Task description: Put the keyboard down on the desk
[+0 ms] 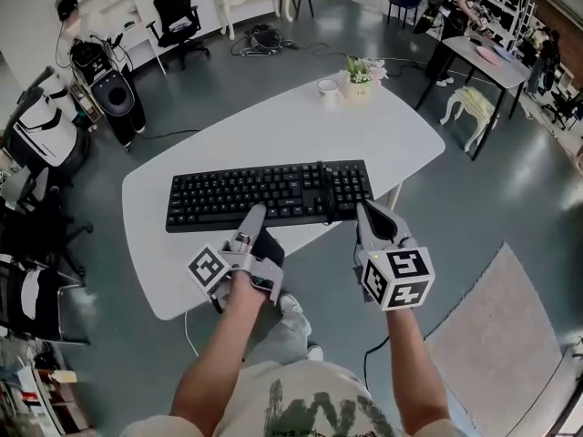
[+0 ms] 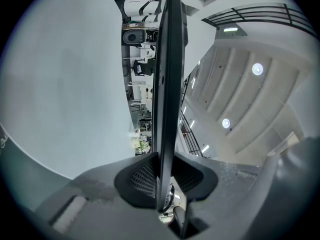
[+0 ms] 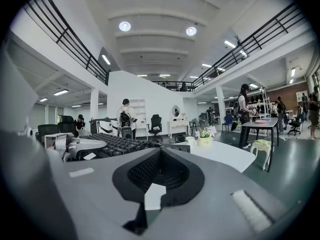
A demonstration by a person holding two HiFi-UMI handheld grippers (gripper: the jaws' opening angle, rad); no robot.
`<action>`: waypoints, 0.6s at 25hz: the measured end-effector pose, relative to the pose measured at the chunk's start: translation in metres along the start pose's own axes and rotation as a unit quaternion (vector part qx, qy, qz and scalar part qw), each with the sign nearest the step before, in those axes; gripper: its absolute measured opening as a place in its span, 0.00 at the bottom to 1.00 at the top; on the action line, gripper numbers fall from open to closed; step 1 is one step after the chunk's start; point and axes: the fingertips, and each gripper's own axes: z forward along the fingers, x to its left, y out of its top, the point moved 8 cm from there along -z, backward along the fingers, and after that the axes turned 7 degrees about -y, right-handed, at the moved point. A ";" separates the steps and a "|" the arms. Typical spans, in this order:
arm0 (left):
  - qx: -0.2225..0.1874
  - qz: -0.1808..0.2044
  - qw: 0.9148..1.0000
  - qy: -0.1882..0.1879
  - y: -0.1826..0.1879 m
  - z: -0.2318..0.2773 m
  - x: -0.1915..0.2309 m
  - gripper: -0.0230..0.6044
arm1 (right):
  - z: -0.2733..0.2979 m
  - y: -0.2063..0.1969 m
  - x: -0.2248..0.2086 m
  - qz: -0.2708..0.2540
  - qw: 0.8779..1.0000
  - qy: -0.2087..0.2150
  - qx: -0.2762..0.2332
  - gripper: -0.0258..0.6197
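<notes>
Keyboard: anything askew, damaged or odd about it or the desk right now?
Nothing damaged or spilled. The keyboard is not down yet: the left hand-held gripper clamps its near edge, and the left gripper view shows a gap between it and the desk. The cup and flowers stand upright.

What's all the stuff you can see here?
Rectangular black plastic keyboard: one, black, over the desk's near edge.
Rounded white desk: one, white, room's middle.
Small white cup: one, white, desk's far end.
Little pot of pale flowers: one, cream, beside the cup.
Black office chair: one, black, far left.
Pale rug: one, beige, floor at right.
Left gripper: one, grey, shut on keyboard's near edge.
Right gripper: one, grey, at keyboard's near right corner.
</notes>
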 end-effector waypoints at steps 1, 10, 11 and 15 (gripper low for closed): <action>-0.003 0.000 1.000 -0.001 0.003 0.004 0.003 0.18 | 0.007 0.000 -0.001 -0.001 1.000 0.003 0.000 0.04; -0.036 -0.003 0.999 -0.004 0.056 0.063 0.020 0.18 | 0.103 0.027 0.000 -0.020 0.999 0.036 0.013 0.04; -0.041 -0.005 0.999 -0.005 0.062 0.072 0.023 0.18 | 0.114 0.031 -0.001 -0.022 0.999 0.038 0.015 0.04; -0.058 -0.010 0.998 -0.004 0.085 0.096 0.035 0.18 | 0.156 0.042 -0.004 -0.025 0.998 0.049 0.023 0.04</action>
